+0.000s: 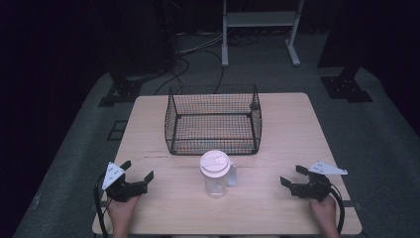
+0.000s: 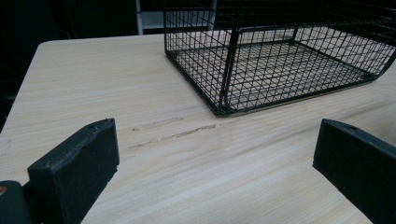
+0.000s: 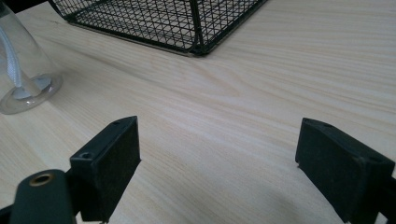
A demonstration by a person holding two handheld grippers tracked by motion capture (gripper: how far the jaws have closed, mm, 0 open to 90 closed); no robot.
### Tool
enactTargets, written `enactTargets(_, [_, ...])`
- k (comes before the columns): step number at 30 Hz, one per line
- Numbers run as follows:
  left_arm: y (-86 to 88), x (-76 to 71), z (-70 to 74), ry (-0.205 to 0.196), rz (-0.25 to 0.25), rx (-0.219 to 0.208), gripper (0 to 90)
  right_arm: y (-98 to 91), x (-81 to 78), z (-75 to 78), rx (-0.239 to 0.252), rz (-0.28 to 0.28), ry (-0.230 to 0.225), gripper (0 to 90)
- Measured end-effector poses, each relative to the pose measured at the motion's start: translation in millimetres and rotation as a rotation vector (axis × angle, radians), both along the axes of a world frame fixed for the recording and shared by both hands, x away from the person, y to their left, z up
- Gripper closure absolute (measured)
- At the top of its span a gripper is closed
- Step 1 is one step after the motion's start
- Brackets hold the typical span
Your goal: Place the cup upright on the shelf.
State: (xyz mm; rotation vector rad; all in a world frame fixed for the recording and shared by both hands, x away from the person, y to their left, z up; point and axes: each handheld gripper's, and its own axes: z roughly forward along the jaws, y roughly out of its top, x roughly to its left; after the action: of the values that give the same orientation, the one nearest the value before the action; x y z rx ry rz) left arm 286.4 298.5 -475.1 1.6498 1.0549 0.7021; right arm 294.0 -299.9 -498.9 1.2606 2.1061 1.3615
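A clear plastic cup (image 1: 216, 177) with a white lid stands upright at the middle of the wooden table (image 1: 292, 124), just in front of a black wire basket (image 1: 213, 119). My left gripper (image 1: 137, 171) rests open near the front left, held by a hand. My right gripper (image 1: 293, 175) sits open near the front right. In the left gripper view the basket (image 2: 280, 60) lies ahead and to the right of the open left gripper (image 2: 215, 158). From the right gripper (image 3: 217, 163), the cup's base (image 3: 25, 88) appears at far left and the basket corner (image 3: 196, 28) ahead.
Beyond the table's far edge are cables on the grey floor (image 1: 198, 47), a white frame's legs (image 1: 260, 29) and dark stands at left and right. Bare wood lies on both sides of the basket and the cup.
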Motion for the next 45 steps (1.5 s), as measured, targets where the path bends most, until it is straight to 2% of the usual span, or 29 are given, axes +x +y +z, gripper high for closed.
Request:
enactTargets(5, [-2.8,-0.6,-0.2,0.003,-0.008,0.015,0.0,0.0,-0.1,0.0,0.000,-0.001,-0.001,12.9])
enactTargets(13, [-6.4,-1.4,0.1,0.002,-0.021,0.016,0.0,0.0,-0.1,0.0,0.000,0.000,-0.002,12.9])
enactTargets(22, [-14.6,-5.6,5.4,-0.023,-0.077,0.010,0.0,0.2,-0.2,0.2,-0.003,-0.001,-0.002,12.9])
enactTargets(28, [-18.2,-5.5,11.5,-0.040,-0.126,-0.020,0.0,0.8,-0.1,0.1,-0.006,0.000,-0.004,12.9])
enactTargets(32, [-18.8,-4.6,15.6,-0.042,-0.135,-0.014,0.0,1.0,-0.1,0.1,-0.009,0.000,-0.003,12.9])
enactTargets(33, [-18.3,-3.9,18.6,-0.040,-0.155,-0.052,0.0,1.0,-0.1,0.1,-0.009,0.000,-0.003,12.9])
enactTargets(34, [-18.9,-4.2,20.4,-0.044,-0.158,-0.054,0.0,1.1,-0.1,0.1,-0.010,0.000,-0.003,12.9])
enactTargets(41, [-27.4,-3.5,33.3,-0.054,-0.193,-0.019,0.0,1.1,0.0,0.0,-0.012,0.002,-0.004,12.9])
enactTargets(45, [-36.9,-3.9,42.8,-0.054,-0.249,0.004,0.0,1.7,-0.2,0.1,-0.016,0.006,-0.005,12.9])
